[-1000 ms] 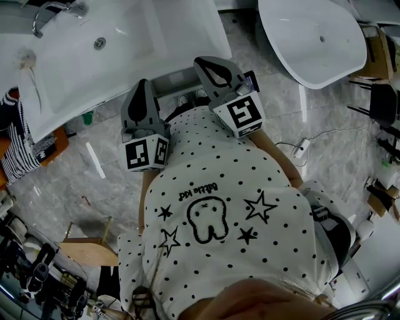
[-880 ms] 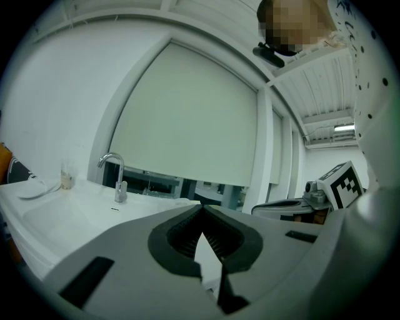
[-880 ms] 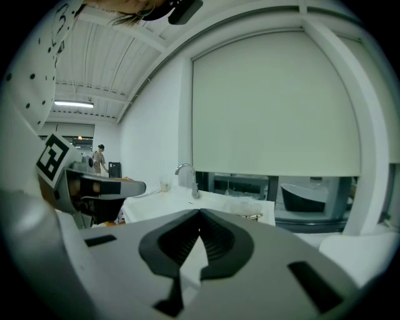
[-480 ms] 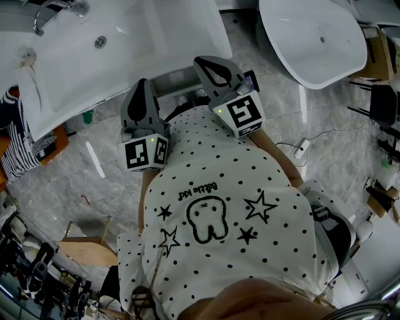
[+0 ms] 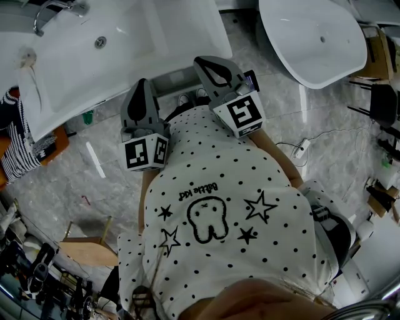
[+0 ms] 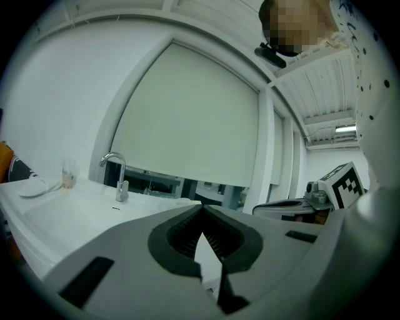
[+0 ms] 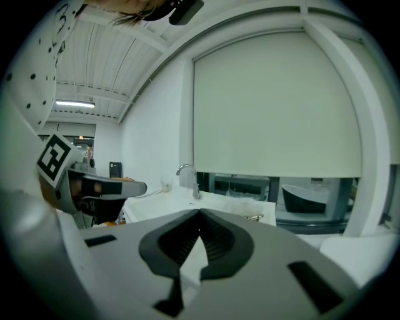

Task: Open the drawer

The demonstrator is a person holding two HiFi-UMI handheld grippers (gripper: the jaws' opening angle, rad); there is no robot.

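Ahead of left hand-held gripper (image 5: pixel 142 86), washbasin (image 5: pixel 134 37)

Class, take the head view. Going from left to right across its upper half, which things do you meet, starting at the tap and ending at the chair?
tap → sink drain → left gripper → right gripper → oval white basin → black chair

Two claws, left claw (image 5: pixel 143 84) and right claw (image 5: pixel 201 62), plus one rectangular sink (image 5: pixel 144 37), one oval basin (image 5: pixel 312 47), one faucet (image 5: pixel 51 9).
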